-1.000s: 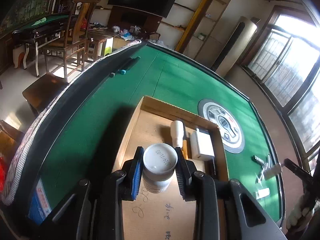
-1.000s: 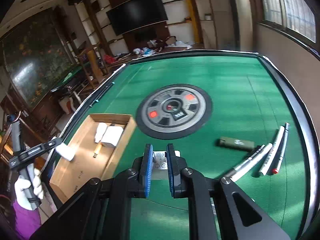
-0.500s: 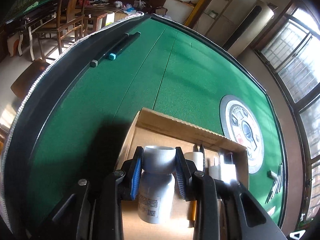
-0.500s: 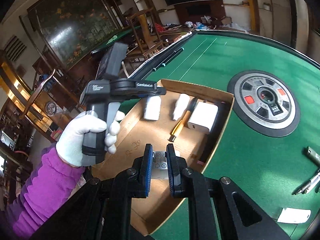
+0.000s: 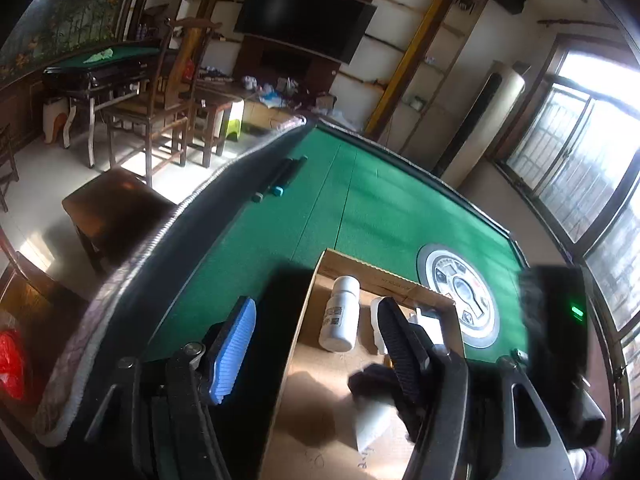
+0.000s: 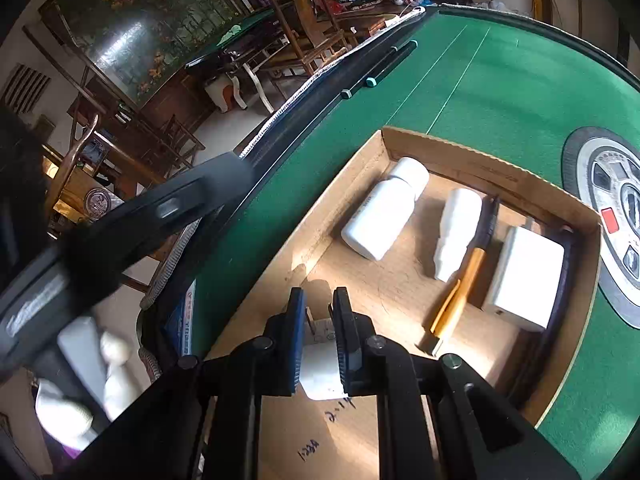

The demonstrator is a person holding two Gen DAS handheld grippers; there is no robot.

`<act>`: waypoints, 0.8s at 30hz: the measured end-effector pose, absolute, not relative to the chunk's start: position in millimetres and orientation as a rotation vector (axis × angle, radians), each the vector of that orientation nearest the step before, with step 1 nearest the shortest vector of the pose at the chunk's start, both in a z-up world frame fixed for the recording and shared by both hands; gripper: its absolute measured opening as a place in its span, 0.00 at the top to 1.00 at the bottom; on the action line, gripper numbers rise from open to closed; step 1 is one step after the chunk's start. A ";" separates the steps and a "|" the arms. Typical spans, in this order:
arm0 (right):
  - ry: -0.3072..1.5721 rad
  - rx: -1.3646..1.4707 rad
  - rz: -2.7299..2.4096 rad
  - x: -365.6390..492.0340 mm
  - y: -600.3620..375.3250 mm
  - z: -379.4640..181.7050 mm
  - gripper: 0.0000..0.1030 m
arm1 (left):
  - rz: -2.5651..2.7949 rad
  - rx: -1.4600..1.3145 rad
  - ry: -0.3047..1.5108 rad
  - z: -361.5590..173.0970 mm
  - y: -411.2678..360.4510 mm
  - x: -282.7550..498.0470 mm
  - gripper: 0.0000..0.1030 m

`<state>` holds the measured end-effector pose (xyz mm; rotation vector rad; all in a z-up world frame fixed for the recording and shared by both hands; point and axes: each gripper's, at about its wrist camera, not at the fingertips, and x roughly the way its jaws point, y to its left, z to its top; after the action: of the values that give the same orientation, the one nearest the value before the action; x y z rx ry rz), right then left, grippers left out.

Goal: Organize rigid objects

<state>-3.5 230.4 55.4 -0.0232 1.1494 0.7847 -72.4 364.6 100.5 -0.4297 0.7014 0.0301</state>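
A cardboard tray (image 6: pixel 472 156) lies on the green table. In it lie a white pill bottle (image 6: pixel 382 216), a small white tube (image 6: pixel 456 232), an orange-and-black pen (image 6: pixel 460 284) and a white charger block (image 6: pixel 528 280). My right gripper (image 6: pixel 319 336) is shut on a small white plug adapter (image 6: pixel 320 364) and holds it low over the tray's near floor. My left gripper (image 5: pixel 316 344) is open and empty, drawn back over the tray's left wall (image 5: pixel 298 336); the bottle (image 5: pixel 340 314) lies ahead of it.
A round grey dial (image 5: pixel 460 292) sits in the table's middle. Two dark pens with teal caps (image 5: pixel 280 180) lie near the far left rail. The table's padded edge (image 5: pixel 132 280) runs along the left. Chairs and another table stand beyond.
My left gripper let go of the pill bottle, which now lies in the tray, opened and pulled back. My right gripper moved lower into the tray with the adapter.
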 end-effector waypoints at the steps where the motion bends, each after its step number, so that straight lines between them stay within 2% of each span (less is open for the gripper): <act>1: 1.157 -0.026 0.779 1.2 236.7 50.5 0.87 | 0.040 -0.431 0.681 102.9 366.5 -84.0 0.33; 3: 1.189 -0.029 0.774 11.1 248.8 37.9 0.86 | 0.053 -0.439 0.660 105.3 370.0 -100.7 0.32; 8: 1.181 0.076 0.782 16.4 233.2 37.5 0.77 | 0.093 -0.415 0.626 108.9 365.5 -125.7 0.31; 10: 1.123 0.098 0.768 10.0 207.3 52.2 0.62 | 0.098 -0.403 0.606 110.3 357.8 -132.9 0.30; 14: 0.969 0.084 0.665 -7.4 132.3 84.1 0.56 | 0.047 -0.384 0.581 112.2 331.9 -138.1 0.27; 16: 0.909 0.094 0.577 -14.7 84.6 93.8 0.45 | 0.000 -0.380 0.577 112.6 316.9 -139.5 0.26; 18: 0.874 0.121 0.474 -22.7 30.8 97.6 0.43 | -0.053 -0.387 0.579 112.6 299.2 -139.0 0.25; 24: 0.898 0.140 0.127 -20.2 -111.5 80.0 0.43 | -0.140 -0.359 0.626 103.0 232.5 -130.9 0.25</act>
<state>-20.2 -111.5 80.0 0.1399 0.8981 0.1270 -130.9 232.5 103.0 -0.3586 0.6264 -0.1402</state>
